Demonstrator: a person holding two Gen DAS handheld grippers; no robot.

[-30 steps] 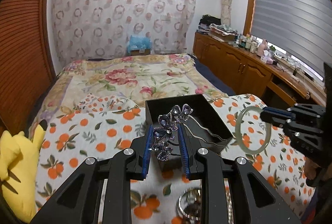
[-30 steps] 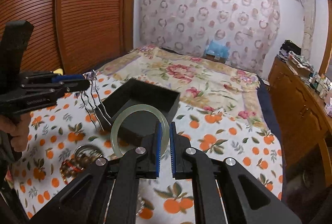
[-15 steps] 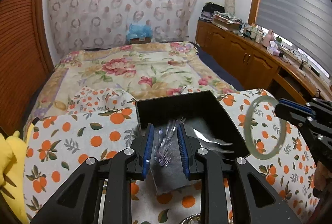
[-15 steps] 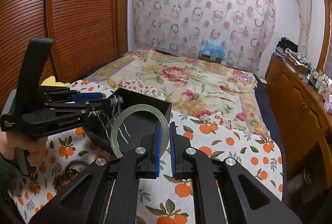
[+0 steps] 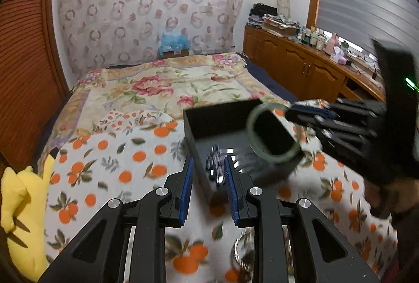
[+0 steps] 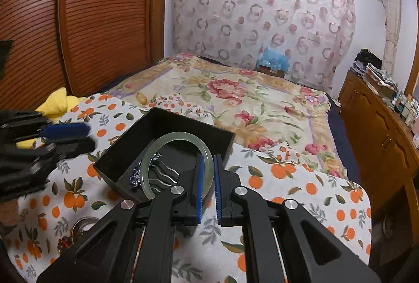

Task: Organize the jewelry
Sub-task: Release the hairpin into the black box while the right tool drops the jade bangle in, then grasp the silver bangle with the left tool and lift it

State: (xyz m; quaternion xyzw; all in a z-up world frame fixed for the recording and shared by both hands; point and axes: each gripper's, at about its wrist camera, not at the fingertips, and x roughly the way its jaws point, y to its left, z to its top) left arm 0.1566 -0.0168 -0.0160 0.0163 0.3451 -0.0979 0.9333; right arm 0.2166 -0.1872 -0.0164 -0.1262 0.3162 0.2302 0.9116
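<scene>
The left tongs [image 5: 208, 179] are hovering at the near edge of the black box [image 5: 222, 116], their blue pads flanking a blurred jewelled hairpin [image 5: 215, 167] lying inside it. The right tongs [image 5: 309, 112] are reaching in from the right, holding a pale green bangle [image 5: 272, 157] over the box on the orange-print blanket [image 5: 110, 162].

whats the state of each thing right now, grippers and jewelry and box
left gripper: jaws apart, empty, beside the box
right gripper: shut on the bangle
green bangle: held on edge over the box, not released
purple flower hair comb: lying inside the box, free of both grippers
black box: open, no lid, on the orange-print cloth
</scene>
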